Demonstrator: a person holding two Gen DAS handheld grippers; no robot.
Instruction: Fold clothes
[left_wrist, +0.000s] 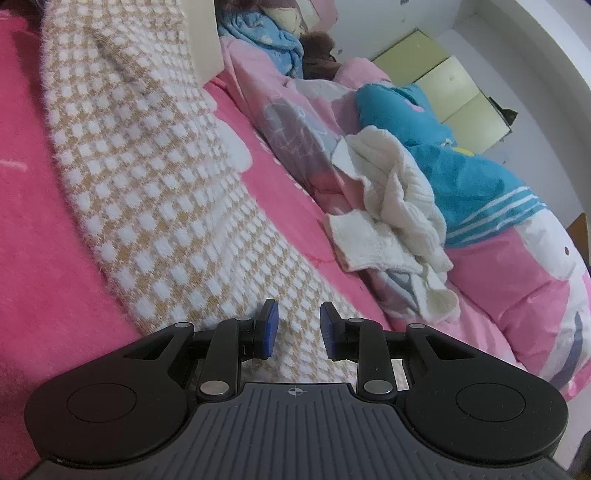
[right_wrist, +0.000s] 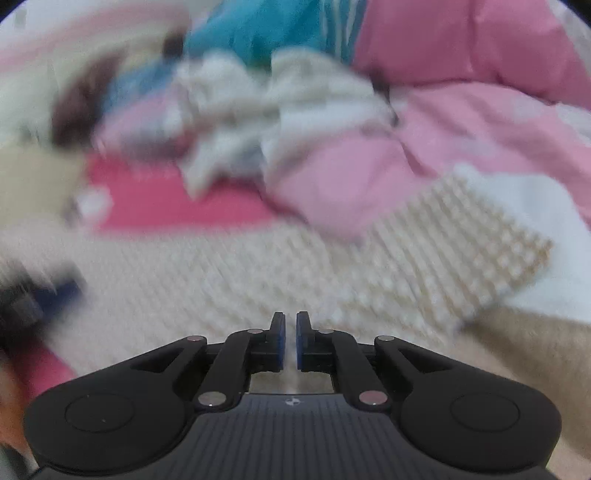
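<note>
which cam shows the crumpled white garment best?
Left wrist: the crumpled white garment is sharp there, lying on the pink quilt beside the checked sweater. Right wrist shows it only as a motion-blurred pale heap.

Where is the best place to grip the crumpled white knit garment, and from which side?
Probably its flat ribbed hem corner, from the red sheet side. There the white knit garment lies thin and exposed; elsewhere it bunches against the pink duvet.
</note>
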